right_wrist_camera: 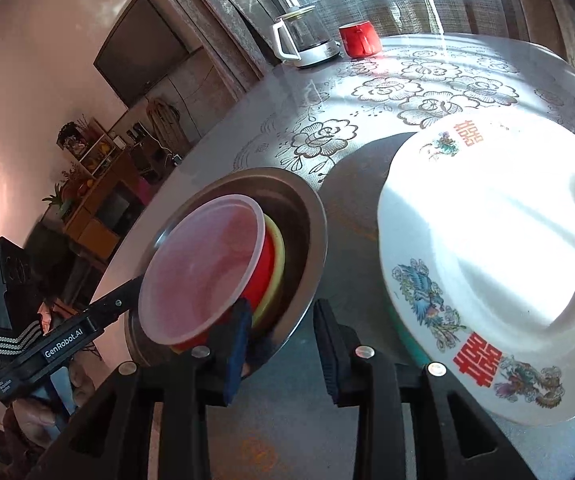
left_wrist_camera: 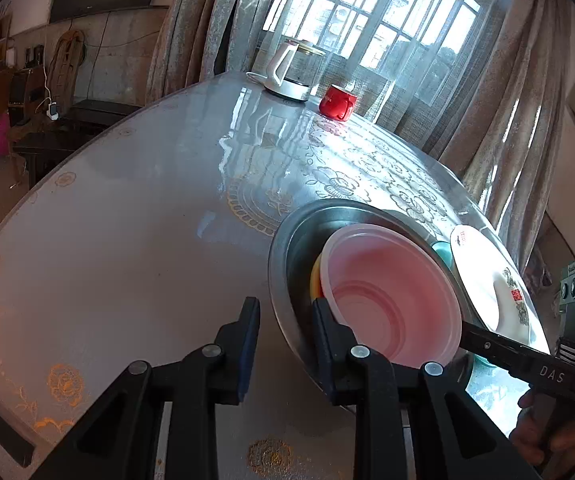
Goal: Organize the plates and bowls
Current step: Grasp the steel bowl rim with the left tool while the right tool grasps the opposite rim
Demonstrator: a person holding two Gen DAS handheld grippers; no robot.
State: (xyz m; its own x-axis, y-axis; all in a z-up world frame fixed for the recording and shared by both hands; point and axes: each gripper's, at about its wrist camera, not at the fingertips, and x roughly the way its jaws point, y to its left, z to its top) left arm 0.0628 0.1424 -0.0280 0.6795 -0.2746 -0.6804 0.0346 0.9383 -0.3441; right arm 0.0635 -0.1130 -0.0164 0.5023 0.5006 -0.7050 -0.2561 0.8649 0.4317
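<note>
A metal plate [left_wrist_camera: 287, 248] [right_wrist_camera: 307, 216] lies on the table. In it stand nested bowls: a translucent pink bowl [left_wrist_camera: 391, 292] [right_wrist_camera: 203, 264] on a red bowl [right_wrist_camera: 259, 276] and a yellow one [left_wrist_camera: 314, 280] [right_wrist_camera: 277, 252]. My left gripper [left_wrist_camera: 285, 344] is open, its jaws astride the plate's near rim. My right gripper [right_wrist_camera: 281, 344] is open, its jaws astride the plate's rim on the other side. A white decorated plate [left_wrist_camera: 483, 280] [right_wrist_camera: 487, 264] lies to the right, on something teal [left_wrist_camera: 441, 250].
A white kettle [left_wrist_camera: 287, 68] [right_wrist_camera: 303, 40] and a red mug [left_wrist_camera: 337, 102] [right_wrist_camera: 359, 38] stand at the table's far edge by the window. The glass-topped table [left_wrist_camera: 127, 240] carries a floral cloth [right_wrist_camera: 419, 84]. Shelves and a TV are at the left.
</note>
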